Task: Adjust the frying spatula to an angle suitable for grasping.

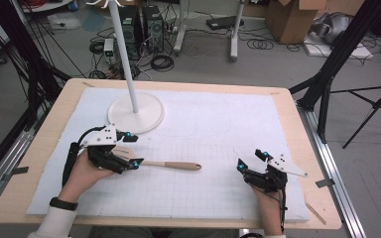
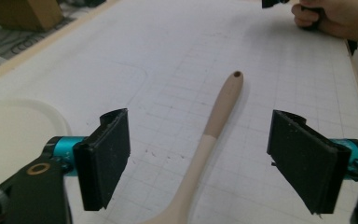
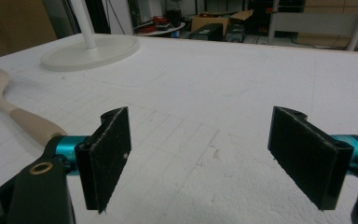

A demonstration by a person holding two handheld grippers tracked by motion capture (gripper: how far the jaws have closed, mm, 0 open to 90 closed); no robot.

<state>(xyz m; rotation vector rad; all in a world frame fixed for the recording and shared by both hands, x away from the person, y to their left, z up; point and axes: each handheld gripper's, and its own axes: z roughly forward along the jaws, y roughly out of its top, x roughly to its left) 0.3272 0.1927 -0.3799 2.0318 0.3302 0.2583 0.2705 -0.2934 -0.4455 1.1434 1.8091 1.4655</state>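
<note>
A wooden spatula [image 1: 176, 165] lies flat on the white gridded mat [image 1: 208, 124], its handle pointing right. My left gripper [image 1: 134, 149] sits over the spatula's head end. In the left gripper view the handle [image 2: 223, 100] runs away between the wide-apart jaws of this gripper [image 2: 205, 156], and neither pad touches it. My right gripper [image 1: 250, 159] rests at the mat's front right, open, with nothing between its jaws [image 3: 205, 158]. The spatula [image 3: 23, 122] lies off to its left.
A white stand with a round base [image 1: 146, 116] and a tall pole [image 1: 124, 54] stands at the back left of the mat, just behind my left gripper. The base also shows in the gripper views [image 2: 14, 126] [image 3: 93, 51]. The wooden table edge [image 1: 307, 148] frames the mat.
</note>
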